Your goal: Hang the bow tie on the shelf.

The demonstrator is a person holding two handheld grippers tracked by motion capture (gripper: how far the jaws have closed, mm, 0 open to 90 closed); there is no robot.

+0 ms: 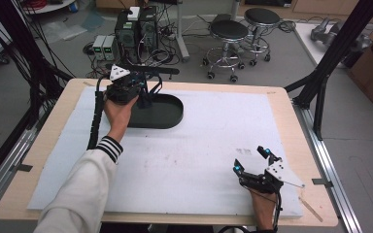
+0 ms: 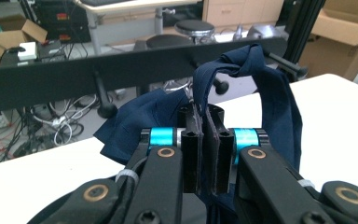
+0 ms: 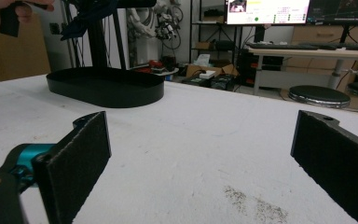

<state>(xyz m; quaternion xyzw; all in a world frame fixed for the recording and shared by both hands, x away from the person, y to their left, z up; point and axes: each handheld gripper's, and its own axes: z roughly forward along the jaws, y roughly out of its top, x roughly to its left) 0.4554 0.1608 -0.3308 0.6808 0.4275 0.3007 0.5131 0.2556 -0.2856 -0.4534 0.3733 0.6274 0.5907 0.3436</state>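
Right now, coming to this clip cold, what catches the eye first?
The dark blue cloth stands out: the left gripper is shut on a fold of it, up by the black rail of a rack with pegs. That rack rises from an oval black tray at the far left of the white table. Near the table's front right edge, the right gripper rests with its jaws wide apart and nothing between them.

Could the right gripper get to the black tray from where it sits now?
Probably yes. The right gripper rests open near the table's front right, and the white mat between it and the black tray lies bare. The left gripper, shut on the navy cloth, works above the tray's far-left end.
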